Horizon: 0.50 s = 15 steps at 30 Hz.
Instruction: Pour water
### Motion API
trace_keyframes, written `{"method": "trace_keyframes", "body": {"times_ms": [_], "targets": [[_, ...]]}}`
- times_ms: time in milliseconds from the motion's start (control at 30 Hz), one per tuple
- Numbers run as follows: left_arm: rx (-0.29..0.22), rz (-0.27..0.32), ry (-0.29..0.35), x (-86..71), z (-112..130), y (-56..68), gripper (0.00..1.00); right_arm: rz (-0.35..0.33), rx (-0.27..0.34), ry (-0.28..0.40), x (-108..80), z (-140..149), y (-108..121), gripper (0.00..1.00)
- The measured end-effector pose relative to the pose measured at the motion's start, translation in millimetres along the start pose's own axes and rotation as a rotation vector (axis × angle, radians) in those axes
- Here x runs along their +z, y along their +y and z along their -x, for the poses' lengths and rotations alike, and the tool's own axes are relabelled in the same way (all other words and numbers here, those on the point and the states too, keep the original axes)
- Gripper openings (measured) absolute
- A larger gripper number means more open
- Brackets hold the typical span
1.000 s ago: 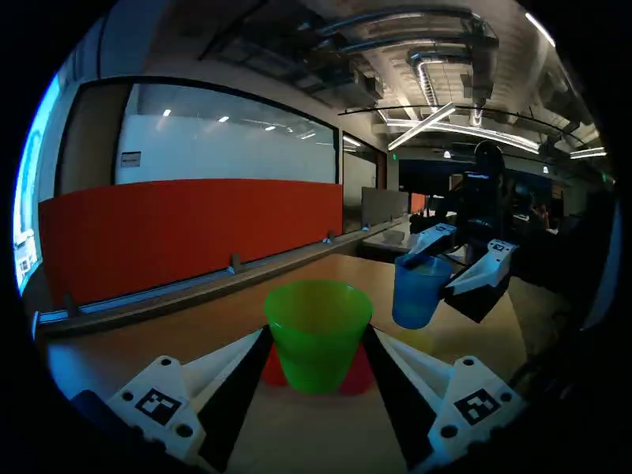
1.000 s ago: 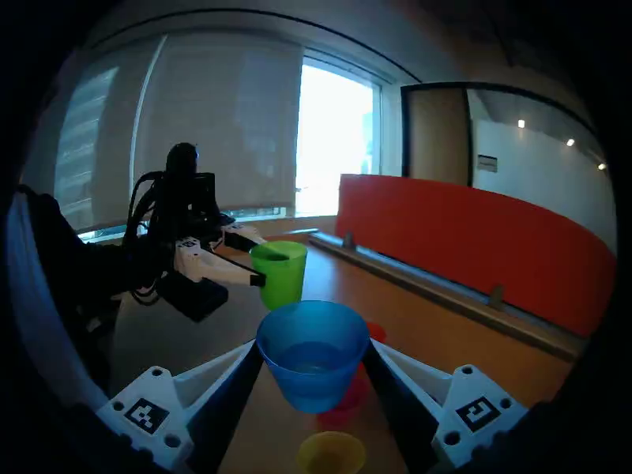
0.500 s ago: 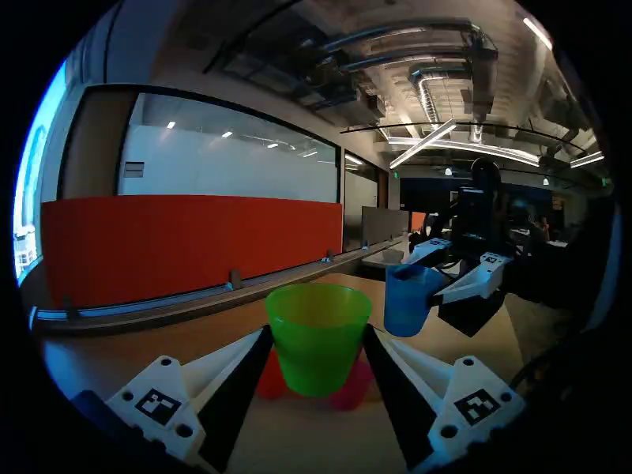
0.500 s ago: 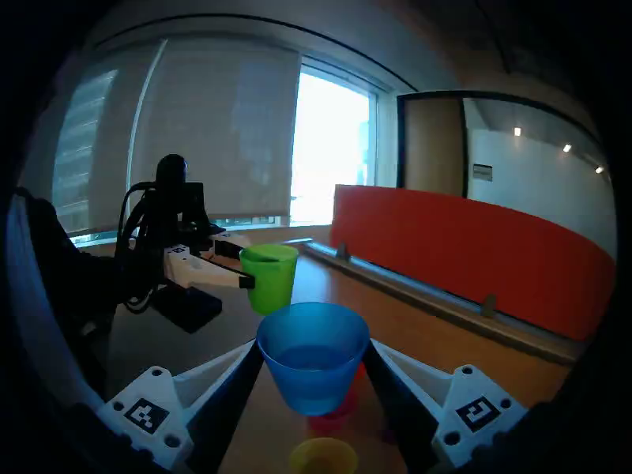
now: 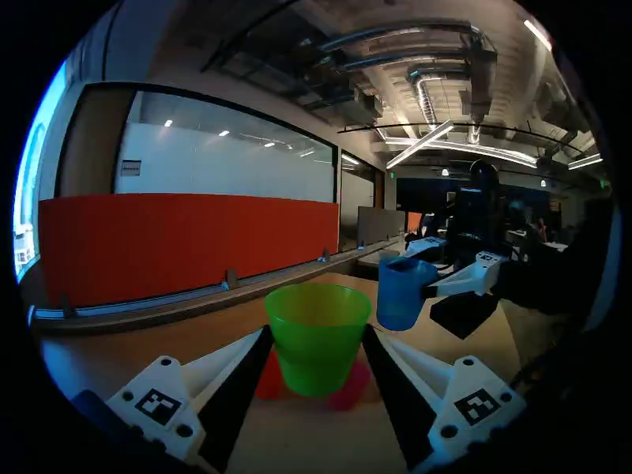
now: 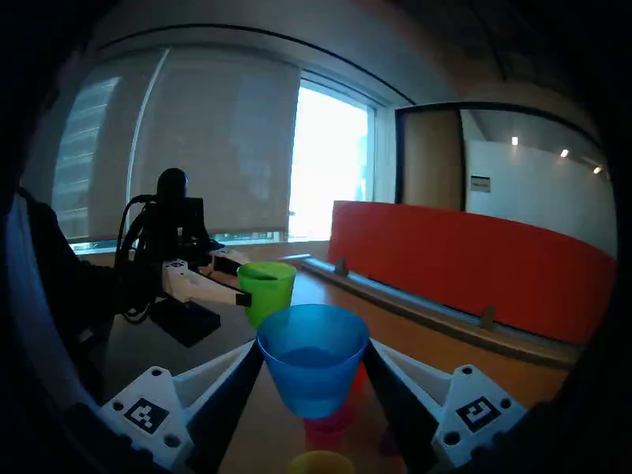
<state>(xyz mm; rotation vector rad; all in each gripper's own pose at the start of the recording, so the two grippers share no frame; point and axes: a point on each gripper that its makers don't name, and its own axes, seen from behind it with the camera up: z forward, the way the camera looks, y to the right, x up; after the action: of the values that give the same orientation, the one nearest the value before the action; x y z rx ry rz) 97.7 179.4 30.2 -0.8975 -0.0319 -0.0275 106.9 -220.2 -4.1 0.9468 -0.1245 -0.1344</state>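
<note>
In the left gripper view my left gripper [image 5: 317,347] is shut on a green cup [image 5: 317,336], held upright above the wooden table [image 5: 197,320]. Beyond it to the right, the right gripper [image 5: 411,284] holds a blue cup [image 5: 399,291]. In the right gripper view my right gripper [image 6: 313,359] is shut on that blue cup [image 6: 313,359], upright, with water [image 6: 310,357] in its lower part. Farther off on the left, the left gripper [image 6: 257,291] holds the green cup [image 6: 266,291], with a dark sleeve [image 6: 71,284] behind it.
A red cup [image 6: 332,415] and a yellow cup [image 6: 320,464] stand on the table below the blue cup. Red and pink cups [image 5: 347,387] sit under the green one. An orange partition [image 5: 182,237] with a metal rail [image 5: 237,280] runs along the table's far edge.
Both cups have risen a little, and the blue and green cups have drawn closer together. Both grips are unchanged.
</note>
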Motion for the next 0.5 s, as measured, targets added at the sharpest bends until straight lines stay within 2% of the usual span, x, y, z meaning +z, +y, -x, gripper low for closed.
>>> {"method": "trace_keyframes", "body": {"times_ms": [300, 500], "targets": [[-0.004, 0.013, -0.010, -0.5, 3.4, 0.8, 0.83, 0.009, 0.015, 0.066, 8.9, -17.6, 2.5, 0.91], [0.001, 0.010, -0.006, -1.7, 3.7, 0.6, 0.83, 0.008, 0.024, 0.084, 13.5, -24.1, 3.9, 0.91]]}}
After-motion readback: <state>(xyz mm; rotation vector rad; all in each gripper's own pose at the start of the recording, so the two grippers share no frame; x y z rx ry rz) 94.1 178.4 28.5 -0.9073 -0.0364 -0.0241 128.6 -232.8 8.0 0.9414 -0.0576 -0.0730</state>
